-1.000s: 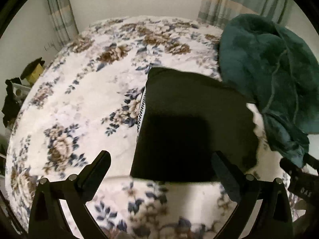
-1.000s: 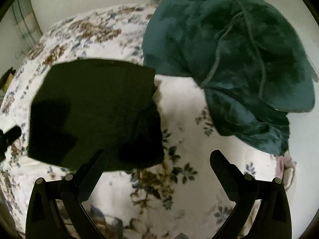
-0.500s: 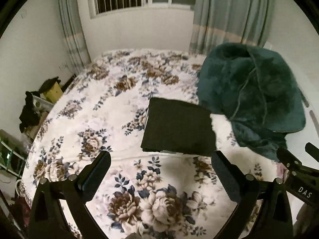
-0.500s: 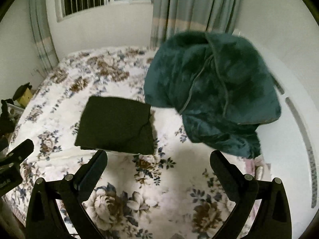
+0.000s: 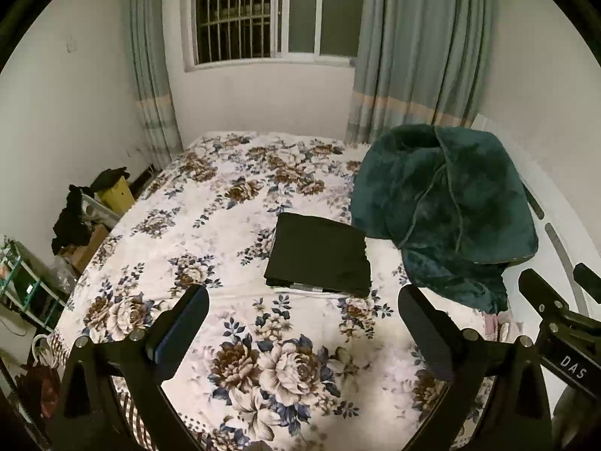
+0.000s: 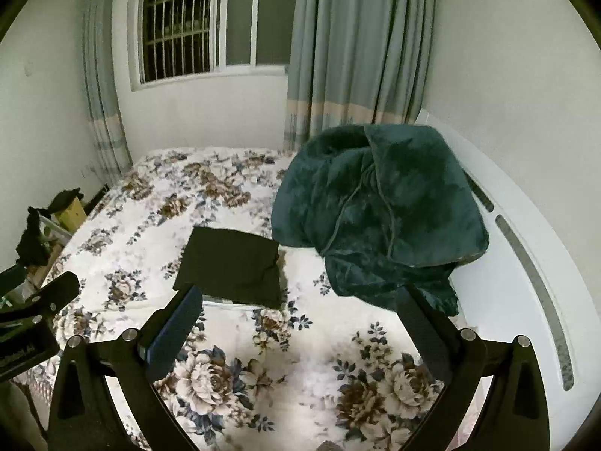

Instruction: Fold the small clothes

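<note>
1. Black garment lies folded into a flat, roughly square packet on the floral bedspread, mid-bed. A pale striped edge shows under its near side; whether that is part of the garment or another piece beneath, cannot tell.
2. Left gripper held above the near part of the bed, fingers spread wide, nothing between them. Well apart from the packet.
3. Right gripper likewise: fingers wide apart and empty, the packet's near edge just beyond its left finger in the right wrist view.
4. Teal plush blanket heaped on the right side of the bed, against the white headboard. Its lower edge sits just beside the packet's far right corner, possibly touching it.
5. Judgement: the fold looks complete; this piece needs nothing more unless it is to be moved.
6. Risks from here:
   - A low pass by either gripper could snag the near edge and spring the top layer open.
   - The blanket heap looks loose; if it slumps or gets nudged it could spill onto the packet and drag it askew.
   - The bedspread is soft, so pressing near the packet could tilt it and let the layers slide.
   - Lifting it by one corner would likely undo the fold.
</note>
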